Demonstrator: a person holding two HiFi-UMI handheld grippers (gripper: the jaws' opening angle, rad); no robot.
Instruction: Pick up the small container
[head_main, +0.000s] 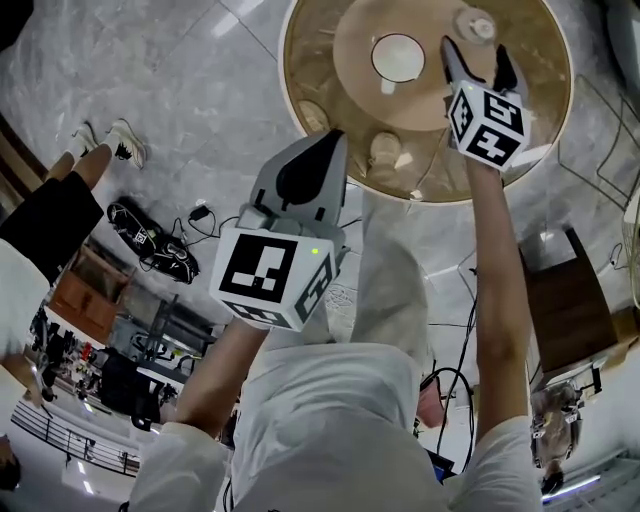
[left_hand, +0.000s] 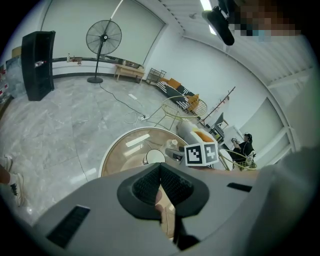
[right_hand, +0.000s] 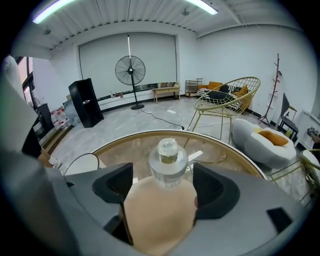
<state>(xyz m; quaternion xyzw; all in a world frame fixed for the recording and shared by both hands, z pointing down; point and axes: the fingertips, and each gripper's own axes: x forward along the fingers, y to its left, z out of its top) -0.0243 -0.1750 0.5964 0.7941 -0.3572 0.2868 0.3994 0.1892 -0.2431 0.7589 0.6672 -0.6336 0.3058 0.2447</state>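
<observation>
The small container (head_main: 476, 24) is a clear jar with a round stopper lid, standing on the round table (head_main: 300, 100) at its far right. My right gripper (head_main: 477, 50) reaches over the table with a jaw on each side of the jar. In the right gripper view the small container (right_hand: 168, 159) stands between the dark pads (right_hand: 117, 182) with a gap on both sides, so my right gripper (right_hand: 163, 180) is open. My left gripper (head_main: 318, 150) hangs short of the table's near edge, shut and empty. The left gripper view shows my left gripper (left_hand: 160, 172) with its pads together.
A white cup (head_main: 397, 57) stands on the table left of the jar. Small pale items (head_main: 385, 148) lie near the table's near rim. Cables and a black bag (head_main: 150, 245) lie on the floor at left, near a person's legs (head_main: 95, 155). A wire chair (right_hand: 227, 97) stands beyond the table.
</observation>
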